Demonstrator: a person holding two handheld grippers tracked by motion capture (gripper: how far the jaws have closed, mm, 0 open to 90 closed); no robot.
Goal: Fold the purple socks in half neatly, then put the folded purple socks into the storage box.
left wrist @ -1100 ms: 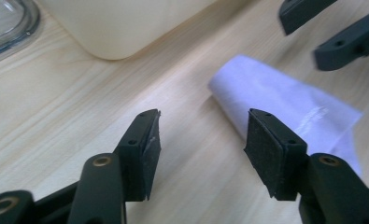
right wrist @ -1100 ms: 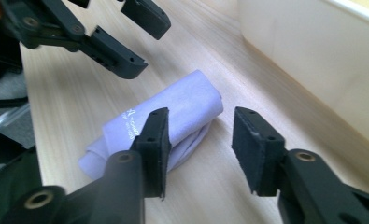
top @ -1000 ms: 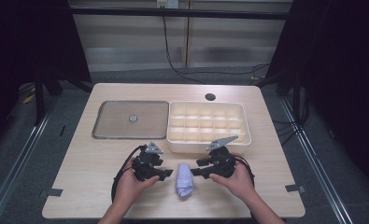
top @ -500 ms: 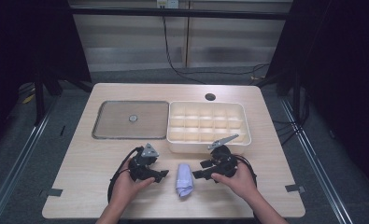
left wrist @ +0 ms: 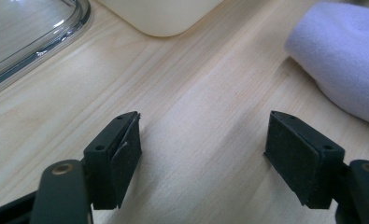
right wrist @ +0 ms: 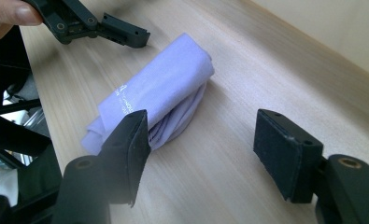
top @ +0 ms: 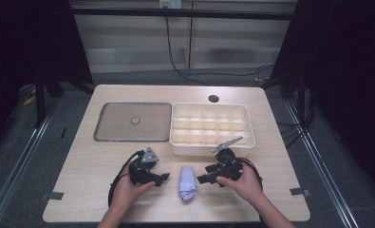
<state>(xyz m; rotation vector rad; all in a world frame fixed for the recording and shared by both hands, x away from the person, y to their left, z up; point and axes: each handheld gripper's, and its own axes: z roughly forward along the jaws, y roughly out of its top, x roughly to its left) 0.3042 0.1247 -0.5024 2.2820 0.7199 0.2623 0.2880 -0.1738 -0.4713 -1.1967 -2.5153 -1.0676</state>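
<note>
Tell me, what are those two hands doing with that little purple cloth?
A person holds a gripper in each hand over a wooden table. The left gripper and the right gripper are both open, one on each side of a rolled purple cloth. Neither is touching it yet. Behind them sit a white divided box and a clear lid.

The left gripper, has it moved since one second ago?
Yes. The left gripper has drawn back toward the person, away from the compartment box.
</note>
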